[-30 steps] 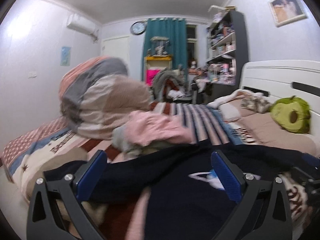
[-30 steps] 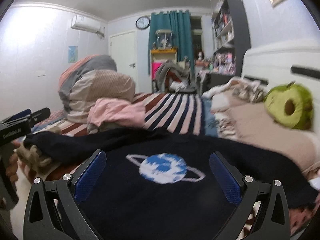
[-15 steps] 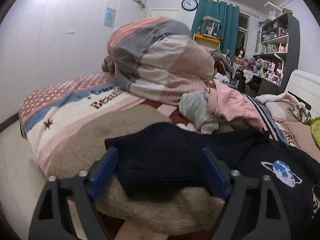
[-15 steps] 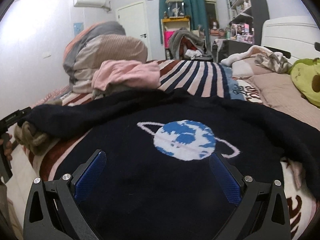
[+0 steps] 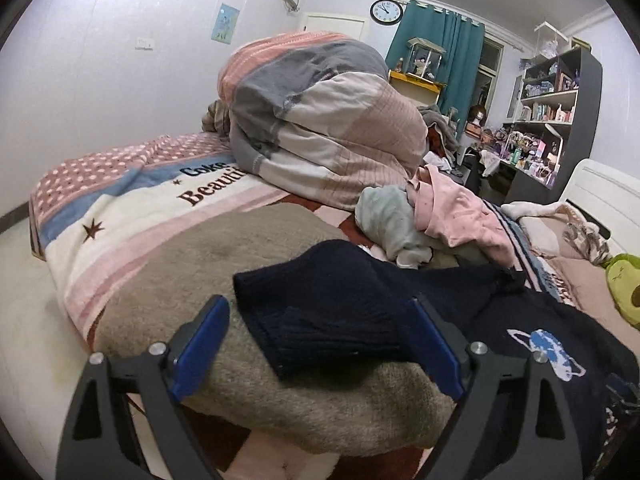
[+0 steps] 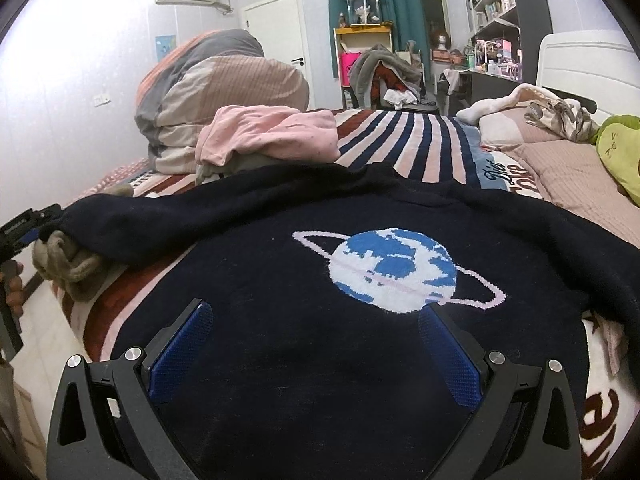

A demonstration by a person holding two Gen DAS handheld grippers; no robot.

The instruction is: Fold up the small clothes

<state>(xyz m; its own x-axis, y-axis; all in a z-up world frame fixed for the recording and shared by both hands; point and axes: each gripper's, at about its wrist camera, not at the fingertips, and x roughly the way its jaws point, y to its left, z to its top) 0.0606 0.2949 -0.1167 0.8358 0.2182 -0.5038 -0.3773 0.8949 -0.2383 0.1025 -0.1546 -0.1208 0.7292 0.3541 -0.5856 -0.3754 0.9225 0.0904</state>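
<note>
A navy knit sweater with a blue and white planet design lies spread face up on the bed. Its left sleeve stretches out over a tan blanket at the bed's corner. My left gripper is open, its blue pads either side of the sleeve cuff, just above it. My right gripper is open over the sweater's lower body, below the planet. The left gripper also shows at the far left edge of the right wrist view.
A pile of pink and grey clothes lies behind the sweater. A big rolled duvet sits further back. A green plush toy lies by the white headboard. The floor drops off left of the bed.
My left gripper swung left from the sweater's body to the sleeve cuff at the bed's corner. My right gripper moved closer over the sweater's front.
</note>
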